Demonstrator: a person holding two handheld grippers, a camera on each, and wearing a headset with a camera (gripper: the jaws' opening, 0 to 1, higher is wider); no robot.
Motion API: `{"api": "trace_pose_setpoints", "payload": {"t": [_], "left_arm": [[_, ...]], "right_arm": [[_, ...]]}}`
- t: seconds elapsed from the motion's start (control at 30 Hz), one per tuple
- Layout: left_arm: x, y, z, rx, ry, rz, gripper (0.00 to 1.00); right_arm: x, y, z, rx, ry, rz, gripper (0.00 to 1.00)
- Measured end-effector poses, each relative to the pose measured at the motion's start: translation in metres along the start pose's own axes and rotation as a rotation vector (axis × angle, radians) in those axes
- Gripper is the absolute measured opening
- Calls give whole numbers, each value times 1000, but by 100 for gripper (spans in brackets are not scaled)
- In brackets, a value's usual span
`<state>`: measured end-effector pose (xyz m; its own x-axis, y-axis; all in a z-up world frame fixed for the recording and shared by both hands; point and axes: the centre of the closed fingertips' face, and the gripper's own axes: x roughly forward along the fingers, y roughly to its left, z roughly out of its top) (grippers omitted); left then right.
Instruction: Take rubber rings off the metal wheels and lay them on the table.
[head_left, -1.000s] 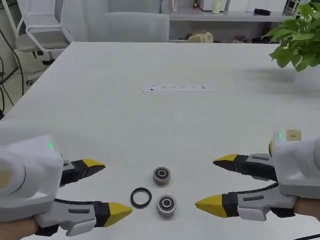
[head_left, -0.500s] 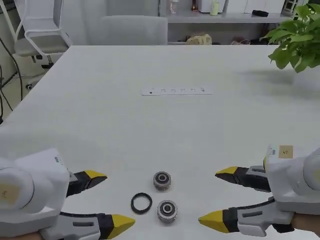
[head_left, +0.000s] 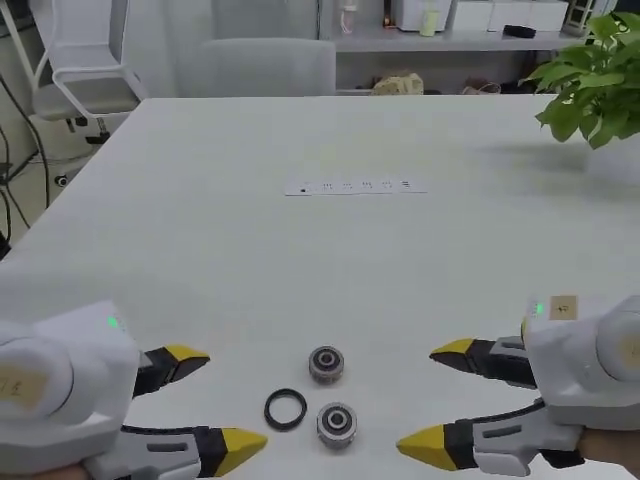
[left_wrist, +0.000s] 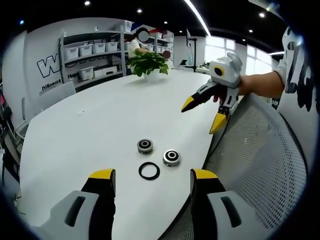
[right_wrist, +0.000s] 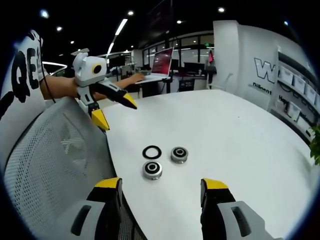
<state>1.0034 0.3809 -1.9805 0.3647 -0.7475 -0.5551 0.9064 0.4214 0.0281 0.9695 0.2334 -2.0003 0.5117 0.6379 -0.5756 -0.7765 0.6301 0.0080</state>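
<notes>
Two small metal wheels lie on the white table near its front edge, one (head_left: 326, 364) slightly behind the other (head_left: 336, 422). A loose black rubber ring (head_left: 285, 409) rests flat just left of the nearer wheel. The same wheels (left_wrist: 145, 145) (left_wrist: 171, 157) and ring (left_wrist: 149, 171) appear in the left gripper view, and again as wheels (right_wrist: 179, 154) (right_wrist: 152, 170) and ring (right_wrist: 152, 152) in the right gripper view. My left gripper (head_left: 215, 400) hovers open at the lower left. My right gripper (head_left: 440, 400) hovers open at the lower right. Neither holds anything.
A white power strip (head_left: 355, 186) lies mid-table. A potted green plant (head_left: 590, 70) stands at the far right. Chairs (head_left: 262, 65) sit behind the table's far edge, and a mesh chair back (left_wrist: 260, 165) is close to the front edge.
The head camera has tilted slightly, so everything sits lower in view. Both grippers stay open on either side of the wheels; nothing on the table has moved.
</notes>
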Motion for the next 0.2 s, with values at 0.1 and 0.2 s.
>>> {"api": "trace_pose_setpoints", "payload": {"t": [0.1, 0.2], "left_arm": [[0, 1, -1, 1, 5, 4, 59], [0, 2, -1, -4, 5, 9, 59]], "right_arm": [[1, 1, -3, -15, 14, 4, 62], [1, 2, -3, -21, 20, 6, 63]]}}
